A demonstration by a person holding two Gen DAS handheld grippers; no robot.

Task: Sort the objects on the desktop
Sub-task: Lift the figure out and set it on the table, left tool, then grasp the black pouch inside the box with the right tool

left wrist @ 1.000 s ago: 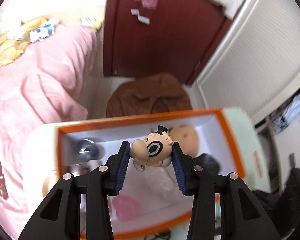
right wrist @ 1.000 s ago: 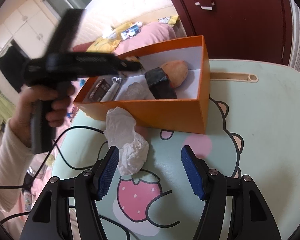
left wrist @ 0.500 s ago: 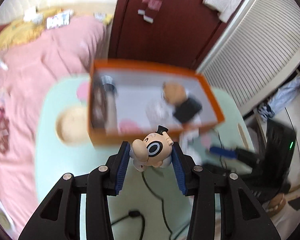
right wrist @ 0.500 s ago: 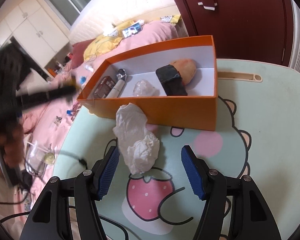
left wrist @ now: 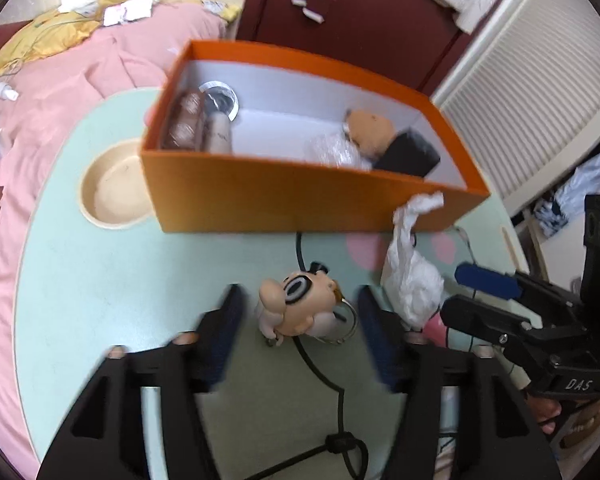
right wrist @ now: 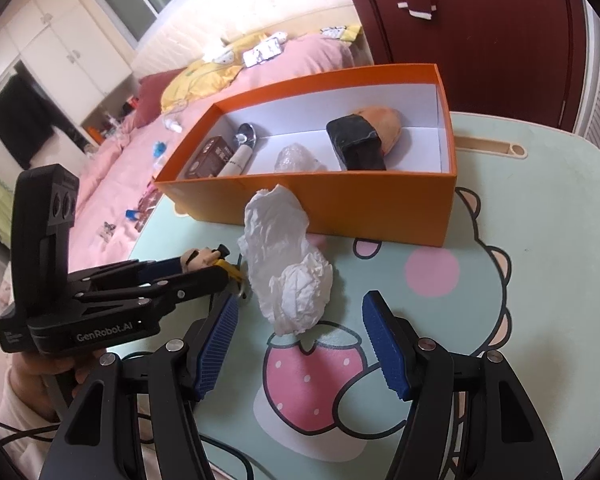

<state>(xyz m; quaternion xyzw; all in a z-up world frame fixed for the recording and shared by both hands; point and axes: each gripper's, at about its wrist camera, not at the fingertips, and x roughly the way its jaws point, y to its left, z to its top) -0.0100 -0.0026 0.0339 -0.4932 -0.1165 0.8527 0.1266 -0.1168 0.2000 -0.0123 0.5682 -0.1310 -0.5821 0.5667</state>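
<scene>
Both grippers are built from matte black plastic linkages with triangular cut-outs and silver screw heads at the pivots. Ribbed blue pads are fitted on the fingers of the right gripper (right wrist: 300,342); those of the left gripper (left wrist: 298,340) are motion-blurred. White "GenRobot.AI" lettering is printed on the left body, "DAS" on the right. A tall black handle block with oval recesses is seen. Skin and a pale sleeve are visible at the left hand (right wrist: 40,376).

My left wrist cam looks steeply down over the bench (left wrist: 100,288), close. My right cam sits lower, facing forward. Both share the orange box (left wrist: 300,196) (right wrist: 340,200), crumpled tissue (left wrist: 412,272) (right wrist: 288,264), bed (left wrist: 60,80) (right wrist: 260,68).
</scene>
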